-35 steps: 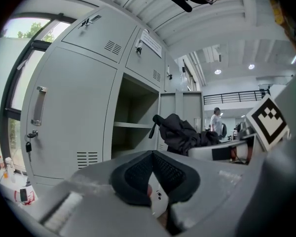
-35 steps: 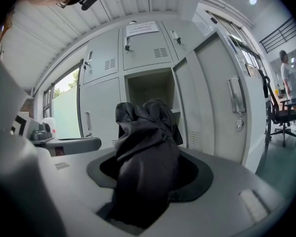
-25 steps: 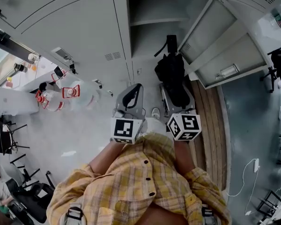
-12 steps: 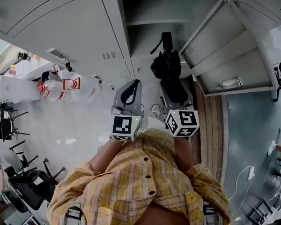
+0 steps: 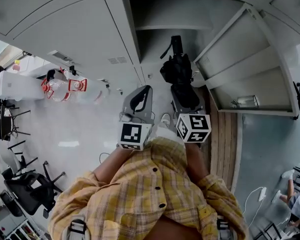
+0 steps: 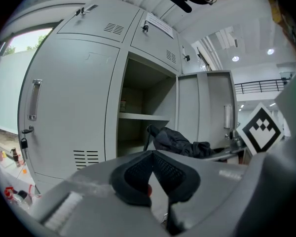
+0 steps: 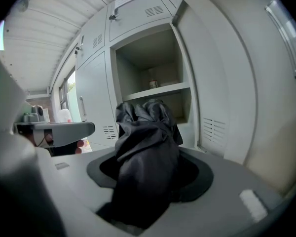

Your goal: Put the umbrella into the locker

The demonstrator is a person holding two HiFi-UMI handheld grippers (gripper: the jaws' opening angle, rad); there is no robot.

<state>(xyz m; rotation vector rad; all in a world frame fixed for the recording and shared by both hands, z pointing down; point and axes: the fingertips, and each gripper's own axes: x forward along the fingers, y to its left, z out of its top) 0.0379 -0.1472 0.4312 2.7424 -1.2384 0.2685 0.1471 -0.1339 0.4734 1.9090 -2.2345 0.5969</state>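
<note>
Umbrella [image 7: 145,152] — black, folded, its fabric bunched loosely — is carried in the air in front of the open locker [image 5: 155,14], not yet resting on anything inside. The near part of it sits between the fingers [image 7: 197,177] of the right gripper [image 5: 186,101], which pinch it across its body; the far part projects beyond them.

Orientation: the long axis runs away from the person and toward the locker opening, roughly level with a slight downward tilt. The leading end, with a strap or handle showing, is aimed at the compartment under the shelf [image 7: 160,89]. Whether that end has crossed the threshold cannot be told.

Progress, as judged: the door [image 5: 245,54] stands swung wide to the right, the umbrella is gripped and lined up with the opening. Left to do — advance it into the compartment, set it down, let go.

The left gripper [image 5: 138,101] hangs just beside the right one, its fingers [image 6: 133,174] pressed together on nothing, apart from the umbrella.
</note>
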